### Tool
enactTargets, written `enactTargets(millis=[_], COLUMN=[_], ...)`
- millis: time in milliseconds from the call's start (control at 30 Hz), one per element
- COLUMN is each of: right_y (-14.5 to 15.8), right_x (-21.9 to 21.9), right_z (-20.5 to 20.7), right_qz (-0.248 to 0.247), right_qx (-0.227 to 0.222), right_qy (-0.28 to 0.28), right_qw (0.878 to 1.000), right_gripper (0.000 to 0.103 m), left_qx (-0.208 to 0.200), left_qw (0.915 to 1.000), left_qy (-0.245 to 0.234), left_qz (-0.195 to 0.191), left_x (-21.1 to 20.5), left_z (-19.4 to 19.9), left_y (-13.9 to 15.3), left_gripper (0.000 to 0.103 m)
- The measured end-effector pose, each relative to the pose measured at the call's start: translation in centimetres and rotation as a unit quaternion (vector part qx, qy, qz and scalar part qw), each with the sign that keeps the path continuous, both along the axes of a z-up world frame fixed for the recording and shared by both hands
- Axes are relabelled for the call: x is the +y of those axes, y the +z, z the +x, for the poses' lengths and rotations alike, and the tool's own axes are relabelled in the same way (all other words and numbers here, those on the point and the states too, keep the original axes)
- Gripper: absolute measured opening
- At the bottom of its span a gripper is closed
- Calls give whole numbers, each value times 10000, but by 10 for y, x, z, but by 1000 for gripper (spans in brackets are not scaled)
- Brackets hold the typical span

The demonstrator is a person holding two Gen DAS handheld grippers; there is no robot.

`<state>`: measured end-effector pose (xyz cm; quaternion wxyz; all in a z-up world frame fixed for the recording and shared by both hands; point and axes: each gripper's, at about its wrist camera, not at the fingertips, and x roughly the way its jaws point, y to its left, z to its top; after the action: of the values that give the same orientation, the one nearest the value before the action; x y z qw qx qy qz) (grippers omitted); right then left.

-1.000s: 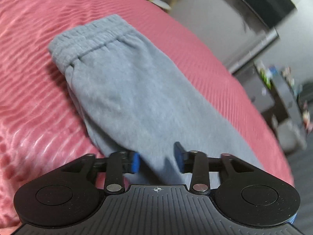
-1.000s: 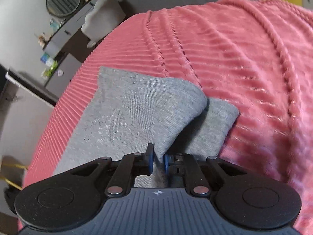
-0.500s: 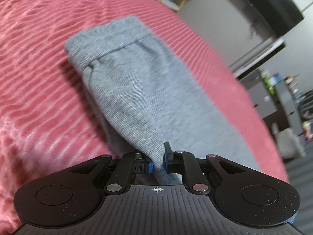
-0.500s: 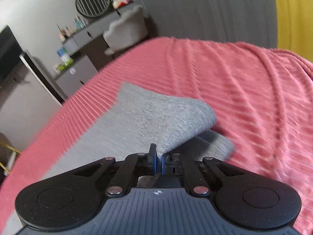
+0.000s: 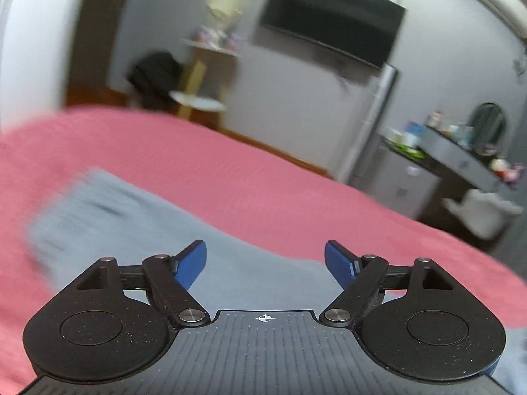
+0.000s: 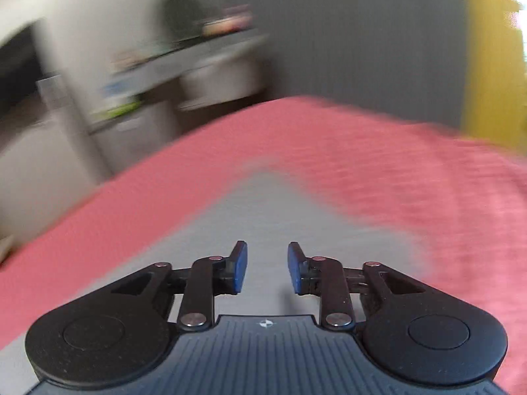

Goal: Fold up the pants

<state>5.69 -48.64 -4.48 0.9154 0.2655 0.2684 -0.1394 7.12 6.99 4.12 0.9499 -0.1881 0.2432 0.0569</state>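
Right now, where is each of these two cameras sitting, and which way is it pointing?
Left wrist view: sits on the left gripper, looking forward and slightly down over the grey pants on the pink bedspread toward a wall television; only its own black linkage and blue pads, spread wide, show.
Right wrist view: sits on the right gripper, looking along the pants toward a blurred dresser and yellow curtain; its jaws are apart, gripping nothing.
Shared: pants and bedspread.

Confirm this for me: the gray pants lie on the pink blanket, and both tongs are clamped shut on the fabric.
Not quite. The gray pants do lie on the pink blanket, but both tongs have just been opening: the left tongs and right tongs stand apart with nothing pinched, as each wrist view shows.
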Motion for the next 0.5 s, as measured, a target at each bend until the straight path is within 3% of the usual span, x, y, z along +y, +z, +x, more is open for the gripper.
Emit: enactTargets(millis=[33,67,100,167,200,233,300,333,367,400,433,467,500], right_y=[-9,-25,-42,-74,-84,-91,-101,-105,-110,-115,-123,-130,-135], right_x=[21,46,66,105,117,124,113,98,83,61,34,9,-18], right_z=[21,45,65,97,107,115,123,125,126,125,123,120,114], right_qz=[601,1534,2339,3430,3538,3485,3712,3837,3891,3965,4133,4337,4524], right_qx=[-65,-94,-16,308,419,523,366,314,262,210,161,90,-27], right_qy=[705,1464,1969,2432,2532,2508,2482,2429,2295,2084,1801,1557,1306], right_qw=[9957,9772,9521,9068,8994,9016,8940,8904,8918,8938,8924,8875,8822], right_gripper=[42,42,42,43,43,42,40,34,26,21,7,0,0], left_qx=[64,137,226,464,663,751,773,820,838,789,731,697,708], left_qw=[9998,9993,9988,9980,9974,9969,9947,9929,9923,9934,9945,9950,9940], left_qy=[-144,-263,-287,-298,-258,-236,-176,-175,-232,-263,-177,14,291], left_qz=[-143,-238,-324,-301,-125,97,659,848,883,794,726,721,781], left_x=[-14,-26,-39,-56,-61,-62,-57,-51,-48,-39,-31,-21,-14], left_z=[13,23,34,49,55,59,68,73,72,75,77,75,74], left_y=[-11,-22,-34,-57,-66,-73,-83,-85,-87,-90,-89,-86,-86], left_gripper=[84,84,84,83,82,82,86,90,98,98,98,96,95])
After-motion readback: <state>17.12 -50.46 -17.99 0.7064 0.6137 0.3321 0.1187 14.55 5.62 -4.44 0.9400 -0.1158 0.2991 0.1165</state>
